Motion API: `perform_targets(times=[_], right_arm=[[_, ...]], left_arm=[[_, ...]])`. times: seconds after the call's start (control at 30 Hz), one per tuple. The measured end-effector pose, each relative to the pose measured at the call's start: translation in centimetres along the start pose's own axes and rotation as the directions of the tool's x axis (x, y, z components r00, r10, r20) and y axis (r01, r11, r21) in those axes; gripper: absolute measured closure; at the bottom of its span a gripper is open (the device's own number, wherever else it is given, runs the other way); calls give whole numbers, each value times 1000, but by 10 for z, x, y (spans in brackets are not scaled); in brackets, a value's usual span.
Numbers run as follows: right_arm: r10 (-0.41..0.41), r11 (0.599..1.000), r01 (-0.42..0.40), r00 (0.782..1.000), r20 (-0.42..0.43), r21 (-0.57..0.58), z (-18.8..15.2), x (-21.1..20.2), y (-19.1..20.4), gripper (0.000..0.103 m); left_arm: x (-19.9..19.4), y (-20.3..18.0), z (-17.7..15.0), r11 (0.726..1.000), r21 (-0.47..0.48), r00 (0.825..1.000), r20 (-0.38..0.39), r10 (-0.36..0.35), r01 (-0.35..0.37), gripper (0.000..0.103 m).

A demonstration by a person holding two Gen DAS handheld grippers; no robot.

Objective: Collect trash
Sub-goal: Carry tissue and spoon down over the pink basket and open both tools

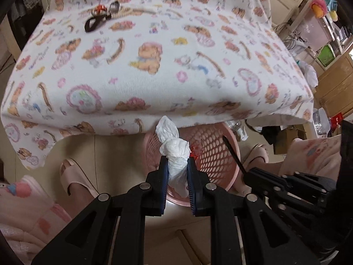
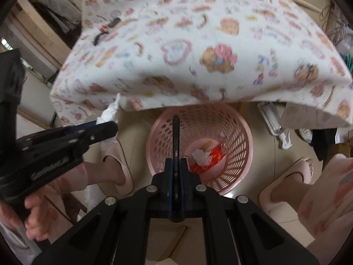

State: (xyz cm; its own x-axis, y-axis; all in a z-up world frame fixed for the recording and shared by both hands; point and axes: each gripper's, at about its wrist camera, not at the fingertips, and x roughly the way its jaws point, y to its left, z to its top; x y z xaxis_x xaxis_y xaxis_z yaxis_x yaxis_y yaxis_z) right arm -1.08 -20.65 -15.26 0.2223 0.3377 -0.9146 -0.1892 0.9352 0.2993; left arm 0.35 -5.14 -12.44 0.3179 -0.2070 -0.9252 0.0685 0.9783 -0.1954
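Left wrist view: the left tool [image 1: 178, 172] pinches a crumpled white tissue [image 1: 176, 154] between its blue pads, the wad rising past the fingertips. It hangs over the near rim of a pink perforated basket [image 1: 211, 154] that stands on the floor below the front edge of the counter. A cartoon-print cloth [image 1: 154, 55] covers the counter. On the cloth, far left, lie a black strap [image 1: 93, 23] and small items too blurred to name. At right, the right tool [image 1: 253, 172] enters, gripping a thin black strip [image 1: 231, 152] over the basket. Feet in pink slippers [image 1: 75, 176] flank the basket.

Right wrist view: the right tool [image 2: 176, 167] is pressed together on the black strip [image 2: 175, 132], which stands upright above the basket [image 2: 238, 132]. Inside the basket lie white paper scraps [image 2: 200, 155] and a red wrapper [image 2: 215, 154]. At left, the left tool [image 2: 106, 128] holds the tissue [image 2: 110, 112] beside the basket, near the cloth's [image 2: 198, 44] edge.
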Motion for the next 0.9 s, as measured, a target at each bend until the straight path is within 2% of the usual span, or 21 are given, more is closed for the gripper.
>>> perform_targets(times=[0.17,0.3,0.37,0.47,0.6,0.83,0.9], right_arm=[[-43,999,45,996,-72,27,-2,30,-11,98],[-51,997,57,994,-97,58,3,40,-19,98],[-48,994,59,993,-112,93,4,47,-26,98],[-43,988,64,989,-143,143,4,60,-34,98],[-49,980,83,982,-181,182,2,77,-43,98],[-47,975,91,976,-213,204,-2,93,-48,98],[-48,974,91,977,-208,206,-1,92,-48,98]], left_arm=[[17,-4,-1,1000,13,999,-40,12,-12,88],[29,-8,-9,998,40,996,-79,41,-38,88],[37,-9,-13,999,43,994,-110,25,-21,88],[53,-7,-20,1000,11,984,-176,-17,20,87],[74,-10,-28,1000,11,972,-236,6,-4,87],[92,-8,-30,1000,7,964,-266,19,-17,87],[93,-7,-31,1000,10,962,-272,28,-26,82]])
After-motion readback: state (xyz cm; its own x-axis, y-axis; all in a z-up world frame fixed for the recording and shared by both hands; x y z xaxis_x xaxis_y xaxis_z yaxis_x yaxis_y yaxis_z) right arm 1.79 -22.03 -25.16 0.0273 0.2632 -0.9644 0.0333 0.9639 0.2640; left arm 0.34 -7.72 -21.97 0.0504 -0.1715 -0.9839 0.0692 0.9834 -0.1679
